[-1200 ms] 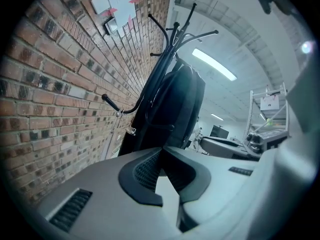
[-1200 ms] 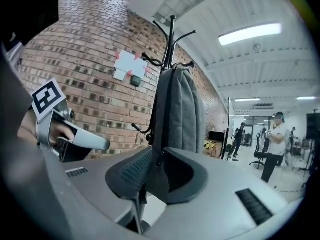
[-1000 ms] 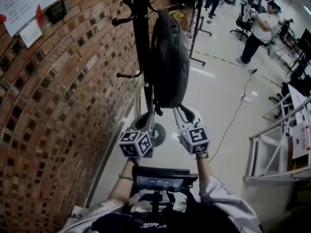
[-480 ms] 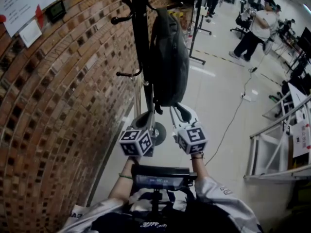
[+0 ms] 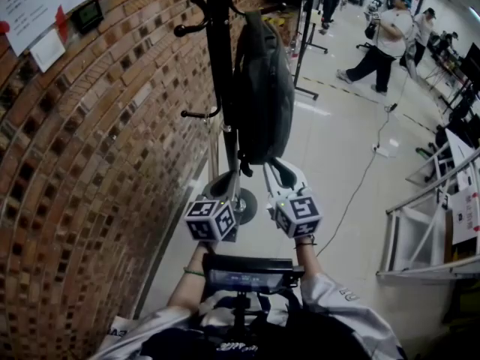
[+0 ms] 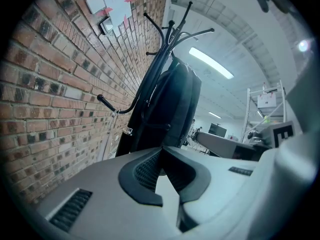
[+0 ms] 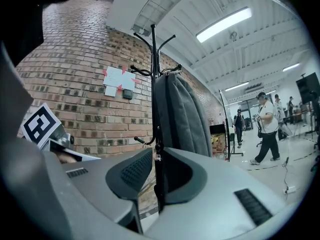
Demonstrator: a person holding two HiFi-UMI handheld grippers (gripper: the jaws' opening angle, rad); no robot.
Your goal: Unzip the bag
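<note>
A dark grey backpack (image 5: 262, 88) hangs upright from a black coat stand (image 5: 219, 66) against the brick wall; no zipper pull shows on it. Both grippers are held just below the bag's bottom. In the head view my left gripper (image 5: 223, 188) is beside the stand's pole. In the left gripper view, my left gripper (image 6: 160, 150) has its tips together with nothing between them, and the backpack (image 6: 172, 109) rises above. My right gripper (image 5: 283, 169) points up at the bag's underside. My right gripper (image 7: 157, 153) has its jaws part-way apart. Through the gap I see the stand's pole (image 7: 153, 84), beside the backpack (image 7: 182, 116).
The brick wall (image 5: 90, 148) runs close on the left, with papers (image 5: 37, 6) pinned to it. The stand's round base (image 5: 241, 205) sits on the pale floor. A person (image 5: 379, 40) walks at the far right, a cable (image 5: 360, 178) trails across the floor, and metal racks (image 5: 431, 223) stand to the right.
My right gripper has shifted slightly left and up toward the bag's bottom. The left gripper has stayed put. The person in the background has walked on.
</note>
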